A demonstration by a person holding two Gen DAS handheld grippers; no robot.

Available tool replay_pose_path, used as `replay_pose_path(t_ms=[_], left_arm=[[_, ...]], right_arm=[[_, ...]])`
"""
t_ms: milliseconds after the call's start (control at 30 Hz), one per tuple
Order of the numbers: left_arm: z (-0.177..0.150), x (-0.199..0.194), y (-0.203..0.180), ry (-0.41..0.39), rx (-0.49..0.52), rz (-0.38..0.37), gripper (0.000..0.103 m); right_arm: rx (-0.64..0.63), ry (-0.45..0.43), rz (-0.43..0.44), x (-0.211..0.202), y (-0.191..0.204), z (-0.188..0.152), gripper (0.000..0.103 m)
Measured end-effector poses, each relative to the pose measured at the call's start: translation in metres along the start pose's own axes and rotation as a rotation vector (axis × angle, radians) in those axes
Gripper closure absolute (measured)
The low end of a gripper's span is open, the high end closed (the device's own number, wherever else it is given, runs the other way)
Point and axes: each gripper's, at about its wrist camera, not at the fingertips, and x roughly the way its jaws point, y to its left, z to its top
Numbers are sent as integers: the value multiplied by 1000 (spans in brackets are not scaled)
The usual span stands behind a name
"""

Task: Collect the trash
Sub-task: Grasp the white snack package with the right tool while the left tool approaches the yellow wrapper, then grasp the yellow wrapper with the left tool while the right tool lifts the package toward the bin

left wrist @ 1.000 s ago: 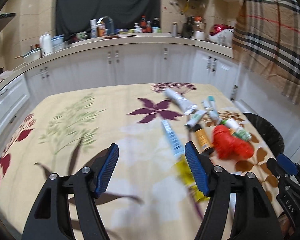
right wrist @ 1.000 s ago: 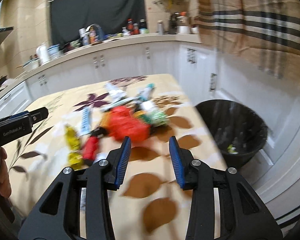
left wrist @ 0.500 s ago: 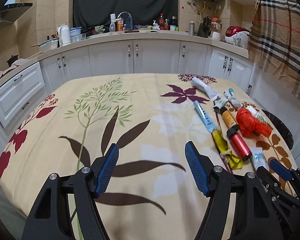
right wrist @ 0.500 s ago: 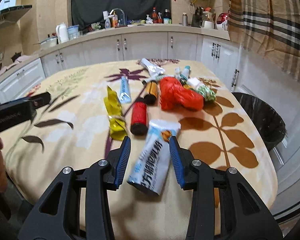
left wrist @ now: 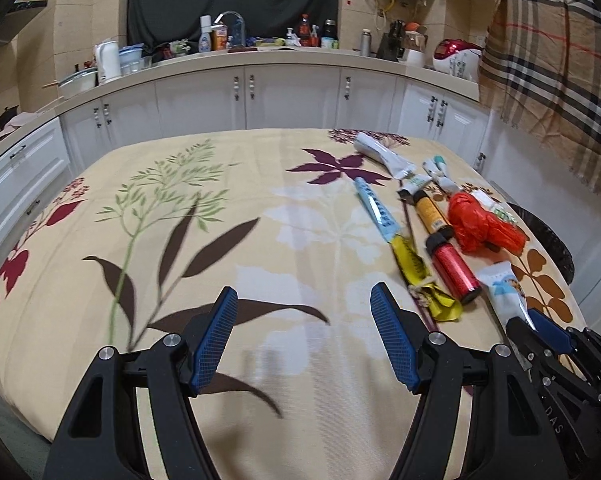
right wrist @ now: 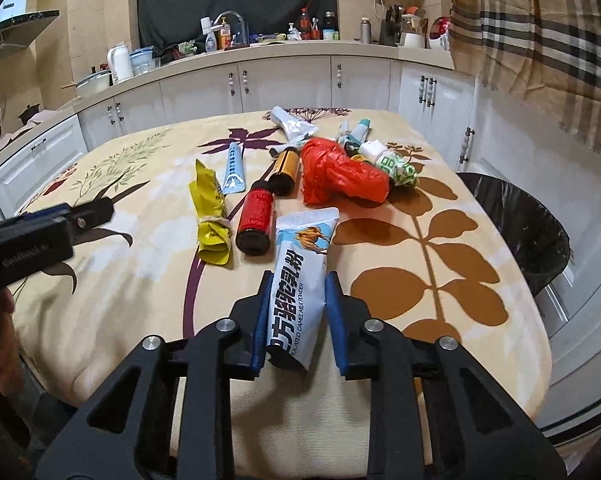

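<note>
Right gripper (right wrist: 296,312) clamped on sachet (right wrist: 300,276); red can (right wrist: 256,216), yellow wrapper (right wrist: 212,216) just beyond. Left gripper (left wrist: 304,340) open, apparently over bare surface (left wrist: 260,240).

camel milk powder sachet (right wrist: 300,276) white/blue, lying lengthwise, near end between the right gripper (right wrist: 298,320) fingers, pads against its sides. red cylinder (right wrist: 255,216) and yellow knotted wrapper (right wrist: 211,212) just left of it. crumpled orange bag (right wrist: 340,176) beyond, touching green-white wrapper (right wrist: 396,168). black-lined bin (right wrist: 520,216) off the table's right edge (contents not visible).
</note>
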Motion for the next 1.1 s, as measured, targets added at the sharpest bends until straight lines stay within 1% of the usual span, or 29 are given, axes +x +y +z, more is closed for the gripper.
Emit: replay_pose_path(t_ms=[333,567,767,867,933,1000,1067,1100], left_arm=[[7,21,-40,43,47,-38,36],[13,41,-61,88,65,-44,36],[15,58,-72,137,77,-41,36],[14,62,-76,154,96,-42,47],[13,62,-78,151,109,-38,53],[12,61,-80,144,131,-28,65],[11,60,-78,133,145,-27,73],[10,59,-77,129,146,-34,73]], right_arm=[[37,-19,-3,-6,-25,0,82],[68,-62,-34,-17,-50,6,82],[112,-73,-58,-13,-75,10,82],[128,-75,-64,-11,-84,11,82],[134,-74,-66,-10,-87,12,82],[136,-73,-65,-9,-88,12,82],[136,-72,-63,-7,-88,13,82],[135,-71,-62,-7,-87,13,82]])
